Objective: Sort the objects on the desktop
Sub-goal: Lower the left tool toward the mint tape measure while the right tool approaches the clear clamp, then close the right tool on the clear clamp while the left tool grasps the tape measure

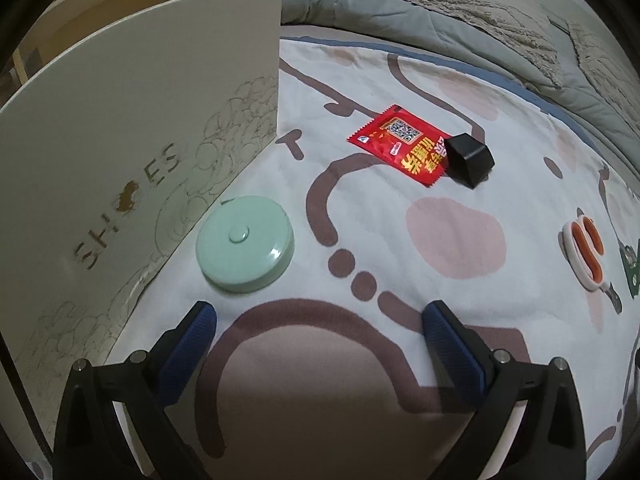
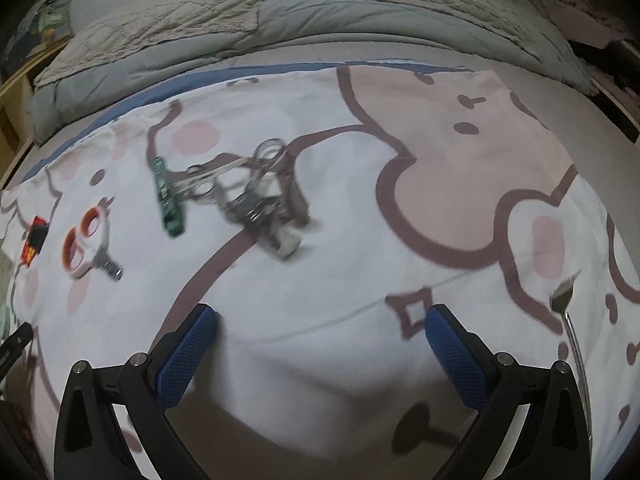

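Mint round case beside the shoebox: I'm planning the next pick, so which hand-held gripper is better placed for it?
Left. The left hand-held gripper is open with the mint round case just ahead of its left finger. The right hand-held gripper faces the keys, and the case barely shows in its view.

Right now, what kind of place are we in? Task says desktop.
Looks like a bedroom, not a desk: the objects lie on a cartoon-print bedsheet, with a rumpled grey duvet behind and a shoe box standing at its left edge.

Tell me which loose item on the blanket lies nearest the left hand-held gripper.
The mint-green round disc, just ahead of the left hand-held gripper beside the shoe box. The red sachet and black block lie farther off.
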A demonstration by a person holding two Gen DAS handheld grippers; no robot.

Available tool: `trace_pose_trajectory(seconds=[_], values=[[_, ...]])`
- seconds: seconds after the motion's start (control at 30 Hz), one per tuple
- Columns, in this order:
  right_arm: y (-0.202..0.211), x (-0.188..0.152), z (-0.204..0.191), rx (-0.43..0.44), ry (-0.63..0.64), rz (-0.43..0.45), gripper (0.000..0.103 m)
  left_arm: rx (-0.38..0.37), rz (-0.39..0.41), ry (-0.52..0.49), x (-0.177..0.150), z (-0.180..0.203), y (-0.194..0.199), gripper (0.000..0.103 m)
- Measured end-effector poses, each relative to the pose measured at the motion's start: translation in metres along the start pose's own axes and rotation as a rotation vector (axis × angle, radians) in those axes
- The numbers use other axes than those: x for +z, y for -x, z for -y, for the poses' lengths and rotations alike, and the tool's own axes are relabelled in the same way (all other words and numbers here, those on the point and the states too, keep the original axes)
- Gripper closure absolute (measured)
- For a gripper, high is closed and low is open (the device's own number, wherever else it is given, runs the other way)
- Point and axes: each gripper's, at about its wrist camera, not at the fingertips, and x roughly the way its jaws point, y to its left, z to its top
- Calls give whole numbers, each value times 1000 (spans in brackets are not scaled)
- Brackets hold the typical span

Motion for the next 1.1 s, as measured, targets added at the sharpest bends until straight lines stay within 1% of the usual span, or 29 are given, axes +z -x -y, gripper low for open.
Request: trace_pose_trajectory(seconds=[0.17, 0.27, 0.3, 0.33, 0.37, 0.53, 0.63, 0.67, 0.7, 0.77, 0.87, 0.93, 1.0, 1.03, 1.1], values=[[-5, 18, -4, -33, 53, 22, 0, 2, -1, -5, 0, 0, 0, 0], [-7, 27, -11, -24, 108, 38, 2, 3, 0, -5, 0, 0, 0, 0], [-7, 28, -12, -20, 121, 40, 4, 3, 1, -5, 0, 0, 0, 0], [-9, 30, -15, -14, 133, 41, 11, 4, 2, -6, -1, 0, 0, 0], [-11, 33, -18, -5, 136, 38, 15, 4, 4, -6, -1, 0, 0, 0], [-12, 44, -23, -8, 159, 58, 22, 5, 2, -6, 1, 2, -2, 0], [-13, 51, -30, 17, 196, 71, 25, 8, 0, -5, 3, 2, -3, 0], [-14, 51, -32, 22, 207, 69, 30, 8, 0, -4, 3, 1, -2, 0], [-15, 51, -33, 23, 220, 63, 33, 9, -1, -3, 4, 2, -3, 0], [-18, 51, -36, 37, 232, 52, 44, 12, -1, -2, 5, 3, -4, 0], [-17, 44, -36, 63, 232, 54, 55, 10, -2, 2, 6, 3, -4, 0], [-14, 39, -36, 62, 253, 61, 59, 11, -2, 5, 7, 4, -5, 0], [-12, 36, -39, 63, 266, 67, 65, 21, -3, 10, 8, 5, -6, 0], [-11, 33, -39, 70, 264, 69, 69, 24, -5, 14, 10, 5, -7, 0], [-7, 27, -40, 73, 261, 71, 69, 27, -10, 26, 13, 4, -8, 0]])
